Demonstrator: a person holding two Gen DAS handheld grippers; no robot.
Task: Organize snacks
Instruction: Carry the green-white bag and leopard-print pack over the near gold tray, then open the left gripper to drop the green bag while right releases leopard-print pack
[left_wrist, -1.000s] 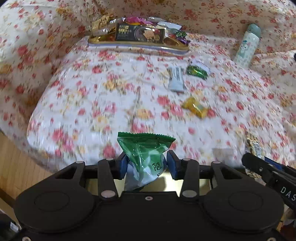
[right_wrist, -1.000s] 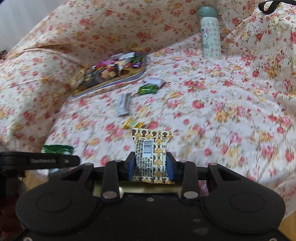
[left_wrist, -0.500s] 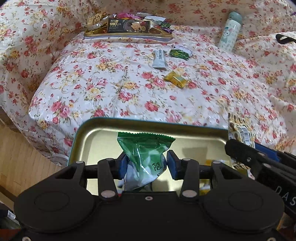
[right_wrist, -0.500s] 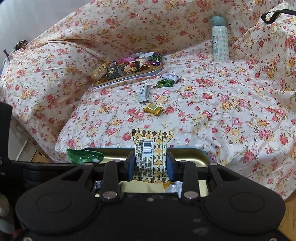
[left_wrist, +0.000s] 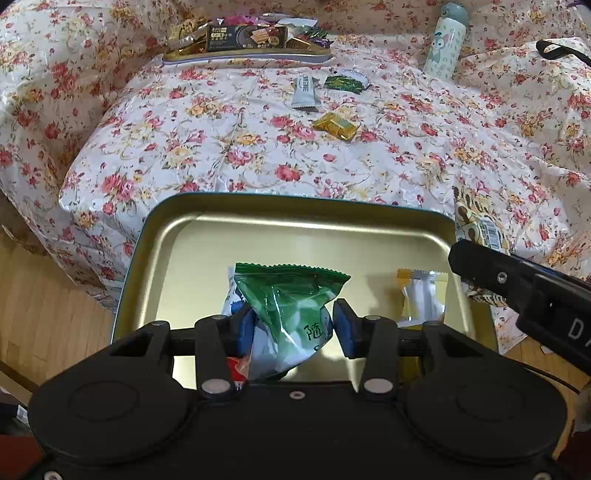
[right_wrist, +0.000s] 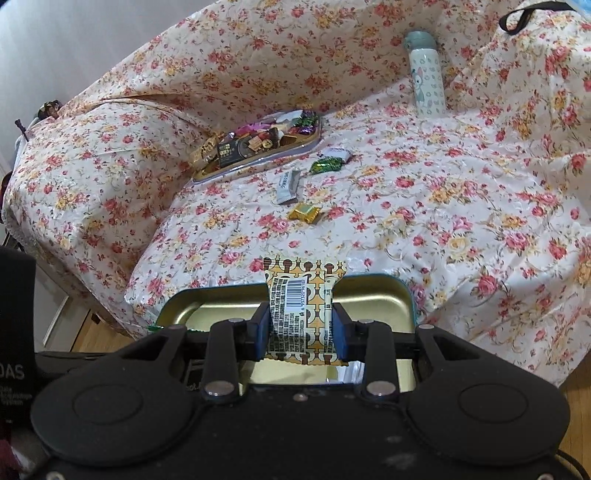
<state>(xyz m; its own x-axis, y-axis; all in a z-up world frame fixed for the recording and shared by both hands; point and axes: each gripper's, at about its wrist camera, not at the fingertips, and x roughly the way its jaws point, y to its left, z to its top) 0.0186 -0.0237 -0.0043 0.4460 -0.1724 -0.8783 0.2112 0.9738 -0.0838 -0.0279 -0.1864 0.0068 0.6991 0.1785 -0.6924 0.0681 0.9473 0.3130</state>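
My left gripper (left_wrist: 293, 325) is over the near gold tin tray (left_wrist: 295, 210), its jaws around a green snack packet (left_wrist: 291, 306); a small gap shows at the right pad. My right gripper (right_wrist: 300, 325) is shut on a yellow patterned snack bar (right_wrist: 301, 295) above the same tray (right_wrist: 369, 284). It also shows at the right in the left wrist view (left_wrist: 476, 225). A yellow-white packet (left_wrist: 421, 295) lies in the tray. On the floral cover lie a grey bar (left_wrist: 304, 92), a green candy (left_wrist: 345, 83) and a gold candy (left_wrist: 334, 125).
A far tray (left_wrist: 243, 55) heaped with snacks sits at the back of the sofa. A pale green bottle (left_wrist: 445, 40) stands upright at the back right. Wooden floor (left_wrist: 48, 314) lies to the left of the near tray. A black strap (left_wrist: 561, 51) lies at the far right.
Both grippers pulled back from the sofa and came over the near gold tray, still holding their packets. The left jaws have eased apart slightly around the green packet.
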